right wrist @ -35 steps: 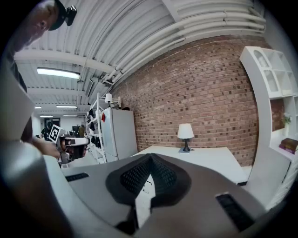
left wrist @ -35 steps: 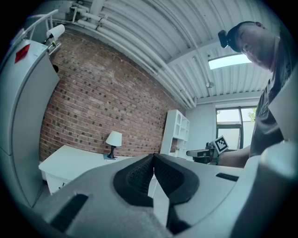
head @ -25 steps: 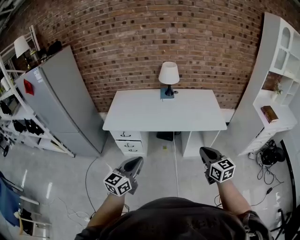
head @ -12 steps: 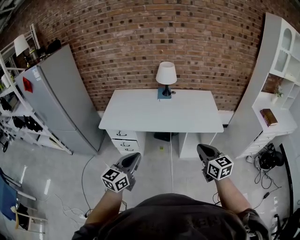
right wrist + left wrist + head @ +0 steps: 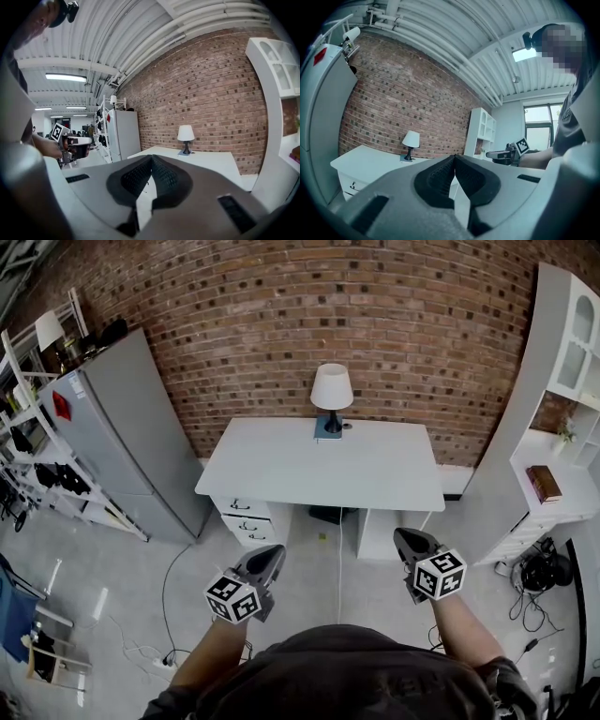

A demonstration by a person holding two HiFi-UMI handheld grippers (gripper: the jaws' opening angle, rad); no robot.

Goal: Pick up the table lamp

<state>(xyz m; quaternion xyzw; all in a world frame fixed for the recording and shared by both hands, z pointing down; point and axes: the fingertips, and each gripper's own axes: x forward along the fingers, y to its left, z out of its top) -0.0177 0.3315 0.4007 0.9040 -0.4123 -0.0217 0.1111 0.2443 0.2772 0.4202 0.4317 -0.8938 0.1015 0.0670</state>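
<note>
Head view: table lamp (image 5: 332, 392) was seen upright at the back edge of the white desk (image 5: 319, 470), both shifted slightly left versus a second earlier. Left gripper (image 5: 276, 554) and right gripper (image 5: 405, 539) were kept fully closed, empty, well short of the desk.

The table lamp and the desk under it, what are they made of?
Table lamp: pale matt shade, probably fabric or paper; dark stem, metal or plastic, too small to tell. Desk: smooth white top with even colour, likely painted or laminated board.

No legible text, label, brand, number or sign on anything in view.
</note>
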